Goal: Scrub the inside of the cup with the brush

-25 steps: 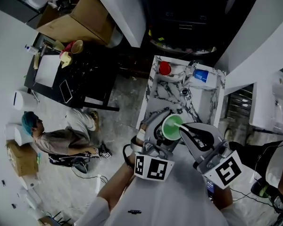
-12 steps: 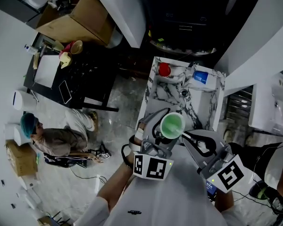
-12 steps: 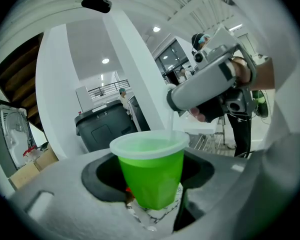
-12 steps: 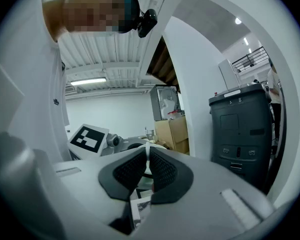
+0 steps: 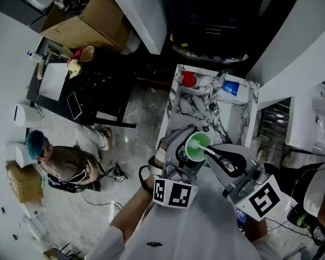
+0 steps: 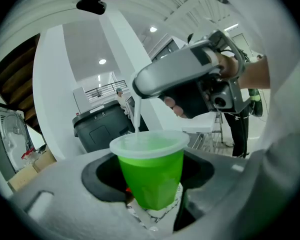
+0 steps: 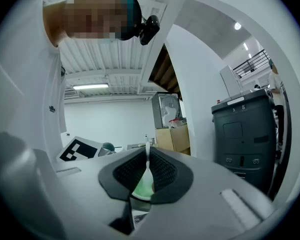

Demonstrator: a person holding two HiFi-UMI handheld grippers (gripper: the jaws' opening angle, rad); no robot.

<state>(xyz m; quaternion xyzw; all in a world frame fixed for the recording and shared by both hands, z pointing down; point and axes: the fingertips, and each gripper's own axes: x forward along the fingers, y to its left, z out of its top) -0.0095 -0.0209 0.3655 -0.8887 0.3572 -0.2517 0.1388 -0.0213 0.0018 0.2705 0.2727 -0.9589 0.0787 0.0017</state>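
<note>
A green plastic cup [image 5: 196, 144] with a clear rim is held up in front of me, my left gripper [image 5: 185, 155] shut on its sides. In the left gripper view the cup [image 6: 150, 171] stands upright between the jaws. A thin white brush handle [image 6: 138, 115] goes down into it from my right gripper [image 6: 187, 84] above. My right gripper [image 5: 213, 154] is shut on that handle [image 7: 148, 160], and the cup's green inside [image 7: 142, 189] shows just below its pads. The brush head is hidden inside the cup.
Below my grippers stands a marble-topped table [image 5: 179, 107] with a red cup [image 5: 189, 79] and a blue box [image 5: 231, 88]. A person [image 5: 62, 161] sits on the floor at the left, by a black table [image 5: 86, 91] and a cardboard box [image 5: 95, 18].
My right gripper has drawn back and then pushed up-left toward the cup again, moving the brush handle in it. The cup has shifted only slightly in my left gripper.
</note>
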